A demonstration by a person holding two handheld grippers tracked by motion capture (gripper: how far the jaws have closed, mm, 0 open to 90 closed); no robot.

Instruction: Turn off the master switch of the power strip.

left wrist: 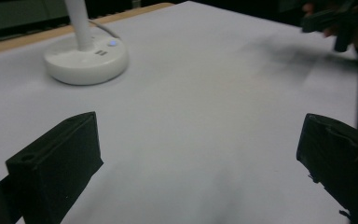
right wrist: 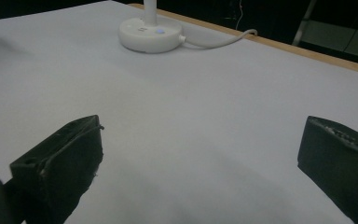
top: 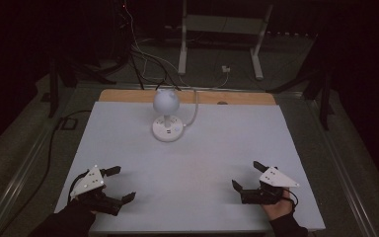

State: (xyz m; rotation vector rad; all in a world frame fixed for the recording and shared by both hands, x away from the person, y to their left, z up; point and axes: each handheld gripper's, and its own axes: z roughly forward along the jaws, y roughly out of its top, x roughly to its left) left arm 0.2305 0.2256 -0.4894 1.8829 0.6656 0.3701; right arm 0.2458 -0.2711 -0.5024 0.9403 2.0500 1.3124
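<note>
Dark room; lamp globe (top: pixel 166 100) overhead, lit base button (right wrist: pixel 159 31) beyond right tongs (right wrist: pixel 200 154).

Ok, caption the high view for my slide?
Both open grippers, left and right, rest near the white desk lamp.

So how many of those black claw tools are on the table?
2. The left hand-held gripper sits at the near left corner, the right hand-held gripper at the near right, both open and empty, each in a hand.
</note>
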